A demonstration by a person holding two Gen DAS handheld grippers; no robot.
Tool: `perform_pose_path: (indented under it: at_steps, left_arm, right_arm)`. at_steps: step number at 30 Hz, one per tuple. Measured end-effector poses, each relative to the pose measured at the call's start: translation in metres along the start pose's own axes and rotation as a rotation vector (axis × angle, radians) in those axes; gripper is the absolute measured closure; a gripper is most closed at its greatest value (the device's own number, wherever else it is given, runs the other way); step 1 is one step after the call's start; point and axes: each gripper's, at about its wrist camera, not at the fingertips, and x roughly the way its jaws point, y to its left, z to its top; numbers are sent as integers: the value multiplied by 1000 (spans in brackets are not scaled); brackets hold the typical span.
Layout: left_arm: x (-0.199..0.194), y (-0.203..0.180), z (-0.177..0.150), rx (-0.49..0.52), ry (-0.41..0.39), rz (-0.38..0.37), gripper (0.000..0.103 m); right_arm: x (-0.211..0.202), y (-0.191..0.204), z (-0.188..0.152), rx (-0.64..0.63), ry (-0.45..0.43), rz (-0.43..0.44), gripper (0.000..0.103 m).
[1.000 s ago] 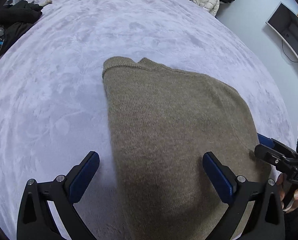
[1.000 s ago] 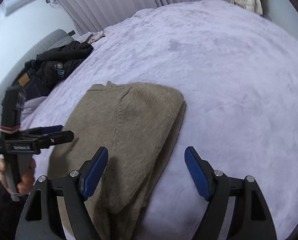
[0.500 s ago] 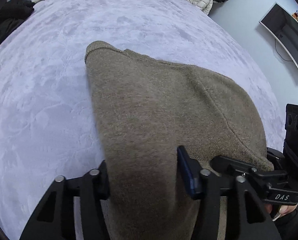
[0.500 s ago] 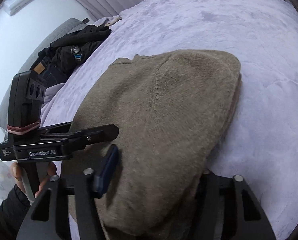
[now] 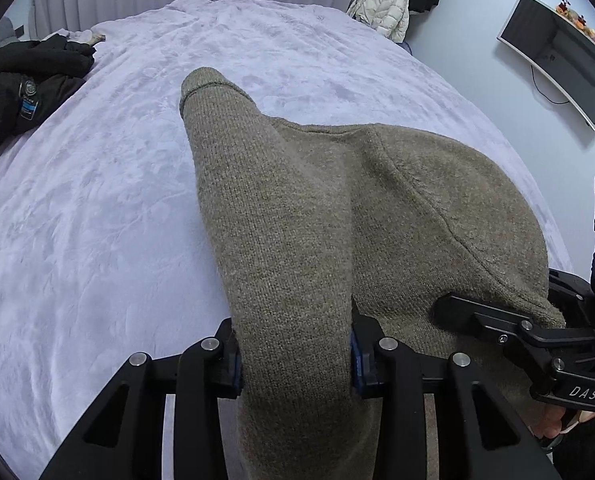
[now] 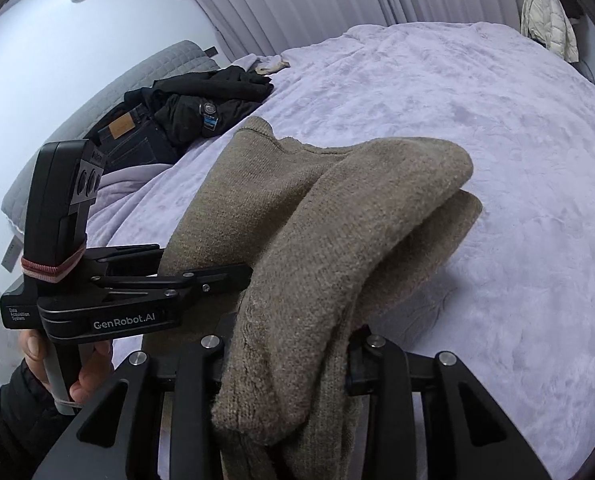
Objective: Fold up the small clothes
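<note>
Olive-brown knitted sweater (image 5: 297,220) is what we are holding up off the pale lilac plush bedspread (image 5: 97,200), its near end bunched and raised while its far end is still lying on the bed's middle. Going from the left, a heap of black clothing (image 5: 21,88) is lying at the bed's far left edge, with dark jeans bearing a tan label (image 6: 125,132) beside it in the right wrist view. Next, our left gripper (image 5: 295,354) is clamping a thick fold of the sweater; its jaws have just been closing, and the blue pads (image 5: 355,354) are pressing into the knit from both sides. Just to the right, our right gripper (image 6: 287,360) is pinching the neighbouring bunch of the same near end; its jaws too have just been closing, with the knit packed tightly between them. The two grippers are sitting just beside each other, and the fabric is draping over both. Beyond the bed's far right corner a cream padded jacket (image 5: 385,4) is hanging, and a dark curved screen (image 5: 557,56) is mounted on the right wall.
</note>
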Motion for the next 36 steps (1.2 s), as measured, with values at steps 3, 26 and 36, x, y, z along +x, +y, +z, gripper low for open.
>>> perform_pose_path:
  at_steps: [3,26,36]
  left_arm:
    - [-13,2,-22,-8,13,2,64]
    - [-80,32,-120,-5,-185,6,24]
    - [-5,5,-121,114,-61,-30,24]
  right_arm:
    - [-10,20,-16,-15,7,9,67]
    - [-42,41,-98,-99,29,-148,39]
    - [-9,92,-135,-478,107,-225,34]
